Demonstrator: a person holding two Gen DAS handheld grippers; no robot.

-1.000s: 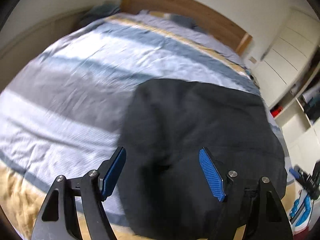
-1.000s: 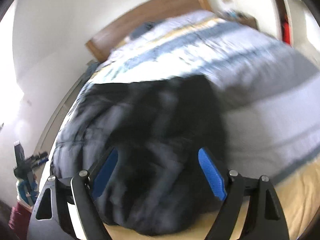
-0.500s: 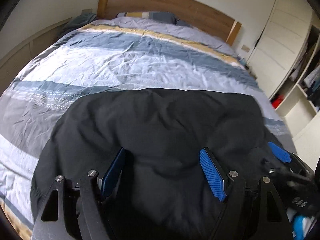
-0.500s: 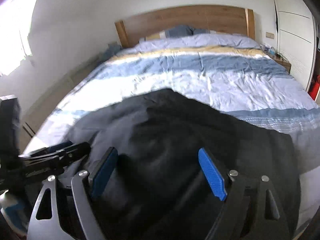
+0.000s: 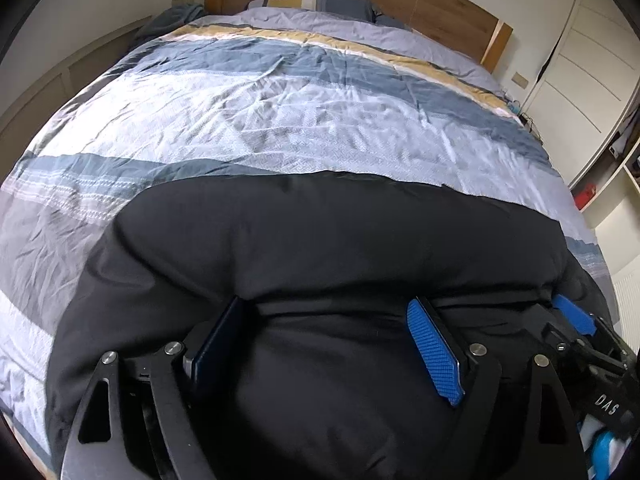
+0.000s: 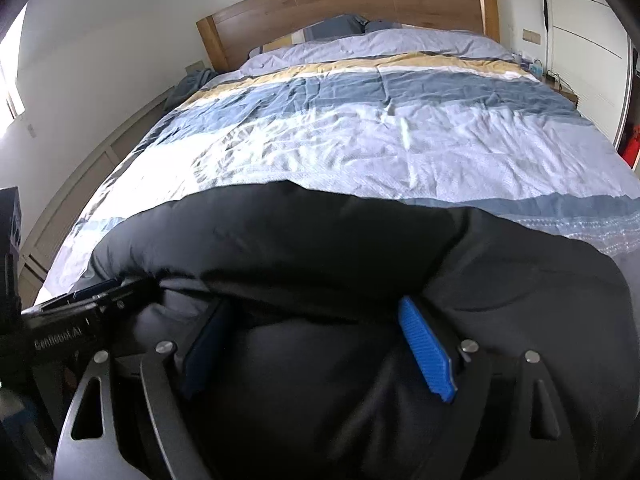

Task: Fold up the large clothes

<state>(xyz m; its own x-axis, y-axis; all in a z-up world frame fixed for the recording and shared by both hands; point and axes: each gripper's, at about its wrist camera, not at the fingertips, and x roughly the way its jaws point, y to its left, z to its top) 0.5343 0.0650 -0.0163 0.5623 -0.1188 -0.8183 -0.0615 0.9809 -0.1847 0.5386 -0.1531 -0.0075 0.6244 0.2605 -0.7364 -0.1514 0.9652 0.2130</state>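
Left gripper [image 5: 326, 344] wide open, low over black jacket [image 5: 320, 240]. Right gripper [image 6: 316, 344] wide open, close beside it.

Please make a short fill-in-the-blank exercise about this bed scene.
1. The garment on the bed is ___ in colour.
2. The headboard is made of ___.
3. Both the left gripper and the right gripper are ___.
4. The gripper pads are ___.

Missing words: black; wood; open; blue
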